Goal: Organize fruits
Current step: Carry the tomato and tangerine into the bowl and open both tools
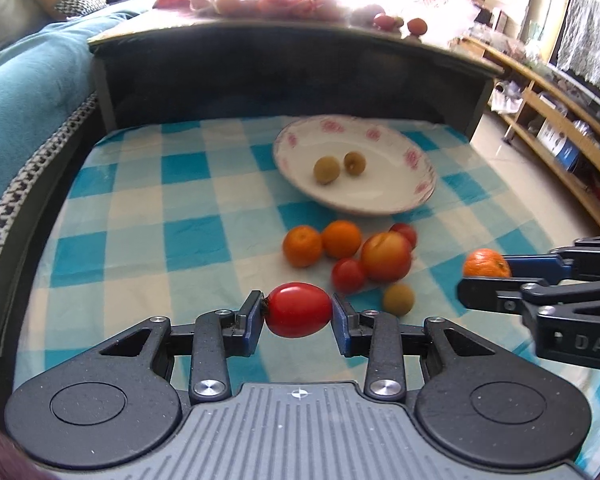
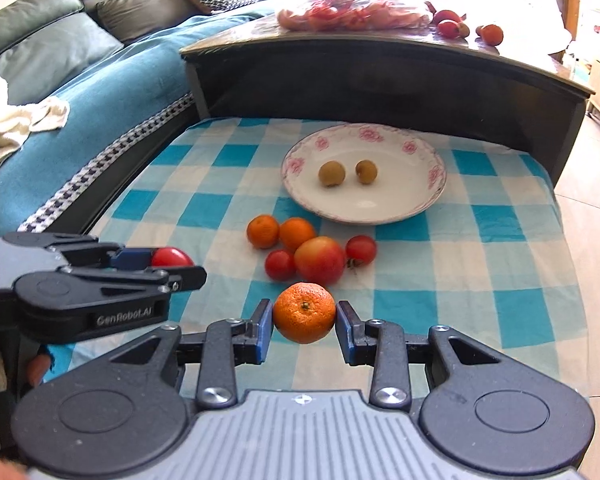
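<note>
My left gripper [image 1: 298, 316] is shut on a red tomato [image 1: 298, 310], held above the blue checked cloth [image 1: 148, 216]; it also shows at the left of the right wrist view, the left gripper [image 2: 180, 270] with the tomato [image 2: 172, 258]. My right gripper [image 2: 304, 322] is shut on a mandarin [image 2: 304, 312], which appears as the mandarin [image 1: 486, 264] at the right of the left wrist view. Ahead stands a white plate with pink flowers [image 2: 416, 204] holding two small brown-green fruits [image 2: 332, 173]. Between plate and grippers lie two mandarins [image 2: 263, 231], a peach [image 2: 319, 260] and two tomatoes [image 2: 280, 265].
A loose brown-green fruit [image 1: 398, 299] lies near the left gripper. Behind the cloth rises a dark raised table [image 2: 380, 76] with bagged fruit [image 2: 352, 12] on top. A blue-covered sofa [image 2: 84, 92] lies to the left, and wooden shelves [image 1: 560, 128] stand on the right.
</note>
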`<state>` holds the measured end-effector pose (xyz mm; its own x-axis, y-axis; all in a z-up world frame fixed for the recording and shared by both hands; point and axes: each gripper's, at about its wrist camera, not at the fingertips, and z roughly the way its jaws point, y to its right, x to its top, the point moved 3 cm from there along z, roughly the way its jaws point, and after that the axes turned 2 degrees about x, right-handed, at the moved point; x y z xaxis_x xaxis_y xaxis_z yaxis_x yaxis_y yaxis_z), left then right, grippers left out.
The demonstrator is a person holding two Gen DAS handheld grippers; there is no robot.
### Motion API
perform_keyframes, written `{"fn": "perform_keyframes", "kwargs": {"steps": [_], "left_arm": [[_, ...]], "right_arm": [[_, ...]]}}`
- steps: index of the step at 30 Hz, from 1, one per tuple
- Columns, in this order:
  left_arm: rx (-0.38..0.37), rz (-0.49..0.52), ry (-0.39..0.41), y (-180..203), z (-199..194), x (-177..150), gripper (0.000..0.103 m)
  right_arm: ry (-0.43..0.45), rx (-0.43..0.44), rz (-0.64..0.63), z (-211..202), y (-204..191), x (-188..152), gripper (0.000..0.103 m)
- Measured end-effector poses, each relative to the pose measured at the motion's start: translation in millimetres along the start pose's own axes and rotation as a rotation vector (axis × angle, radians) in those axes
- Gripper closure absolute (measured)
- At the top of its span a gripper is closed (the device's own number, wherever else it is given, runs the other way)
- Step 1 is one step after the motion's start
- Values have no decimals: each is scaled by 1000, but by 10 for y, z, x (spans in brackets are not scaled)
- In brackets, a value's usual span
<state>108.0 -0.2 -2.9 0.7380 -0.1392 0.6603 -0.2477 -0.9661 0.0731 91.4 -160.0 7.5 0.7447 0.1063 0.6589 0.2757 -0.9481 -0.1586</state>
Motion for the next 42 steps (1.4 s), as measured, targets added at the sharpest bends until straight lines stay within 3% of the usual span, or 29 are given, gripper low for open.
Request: {"fn": "perform_keyframes", "kwargs": {"steps": [8,15,42], "left_arm": [[-52,16,40,196,145,331,59],[-52,24,42,307,371,539,59],[-15,54,4,336,878,793,59]], "right_arm": [[41,-7,18,68,132,253,67],[37,-34,63,238,445,373,67],[39,-36,36,770,773,733,67]]}}
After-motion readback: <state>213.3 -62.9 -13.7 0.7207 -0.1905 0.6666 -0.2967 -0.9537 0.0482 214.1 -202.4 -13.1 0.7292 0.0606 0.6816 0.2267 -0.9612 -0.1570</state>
